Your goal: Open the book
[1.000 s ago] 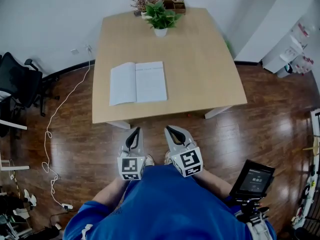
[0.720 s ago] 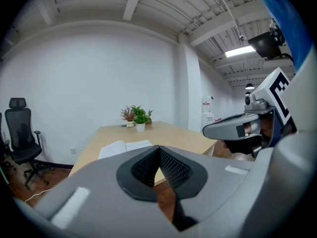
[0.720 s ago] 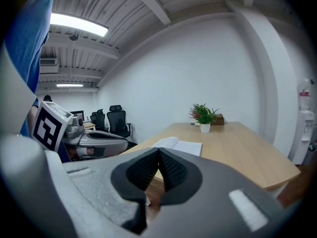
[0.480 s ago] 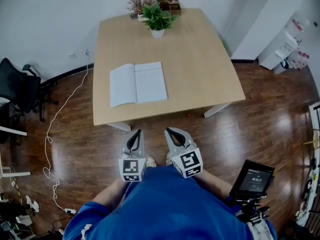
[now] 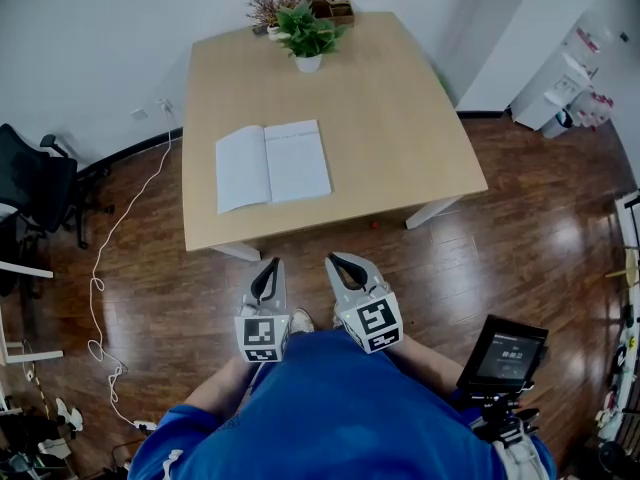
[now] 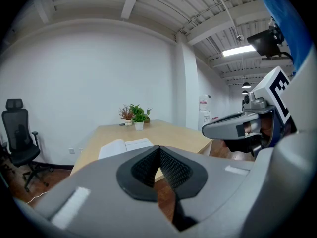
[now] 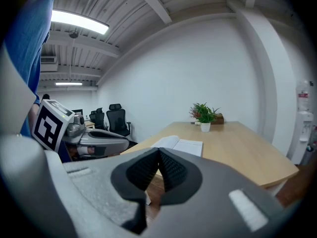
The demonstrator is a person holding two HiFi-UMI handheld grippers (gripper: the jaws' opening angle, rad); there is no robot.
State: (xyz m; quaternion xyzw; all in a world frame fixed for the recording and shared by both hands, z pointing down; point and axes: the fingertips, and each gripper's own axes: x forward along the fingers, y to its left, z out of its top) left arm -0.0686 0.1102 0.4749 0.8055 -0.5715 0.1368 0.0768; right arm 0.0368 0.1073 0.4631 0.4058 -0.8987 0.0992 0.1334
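A white book (image 5: 272, 164) lies open and flat on the wooden table (image 5: 400, 138), toward its near left part; it also shows as the open book (image 6: 125, 146) in the left gripper view and as pale pages (image 7: 179, 144) in the right gripper view. My left gripper (image 5: 273, 265) and right gripper (image 5: 333, 260) hang side by side above the floor, short of the table's near edge, pointing at it. Both are shut with nothing between the pads (image 6: 159, 165). In the right gripper view the pads (image 7: 157, 168) meet as well.
A potted green plant (image 5: 305, 36), a dried bouquet and a small wooden box stand at the table's far edge. A black office chair (image 5: 35, 183) and a white cable (image 5: 110, 268) are on the left floor. A tablet on a stand (image 5: 503, 353) is at my right.
The view has drifted slightly, so the table sits a little higher and further left in the head view. Neither gripper has moved, and the book lies as before.
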